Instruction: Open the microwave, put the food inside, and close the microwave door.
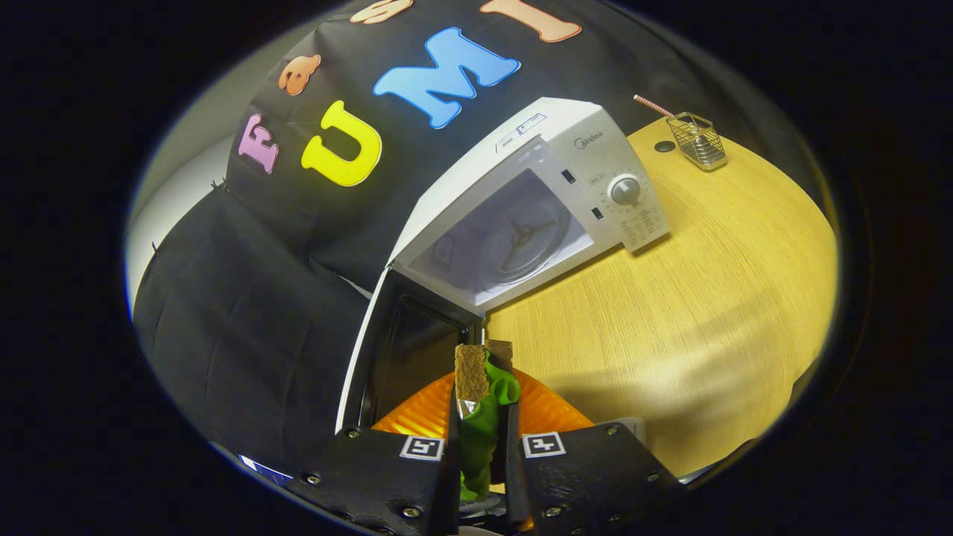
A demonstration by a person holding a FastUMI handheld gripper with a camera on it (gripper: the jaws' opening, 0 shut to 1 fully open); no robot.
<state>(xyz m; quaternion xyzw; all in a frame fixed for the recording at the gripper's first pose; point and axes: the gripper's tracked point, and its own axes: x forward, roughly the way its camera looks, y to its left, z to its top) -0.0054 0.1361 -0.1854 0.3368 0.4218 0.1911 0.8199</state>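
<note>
Hand-held gripper [482, 372] gripping green food [480, 435], open microwave [536, 201] ahead

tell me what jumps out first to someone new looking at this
The white microwave on the wooden table, its door swung open toward the camera. Closer in, the gripper is shut on a green food item between its fingers, above an orange plate.

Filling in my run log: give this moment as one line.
door: white microwave door open | gripper: shut on green food item above orange ridged plate | cavity: no food inside yet | surface: wooden table
</note>
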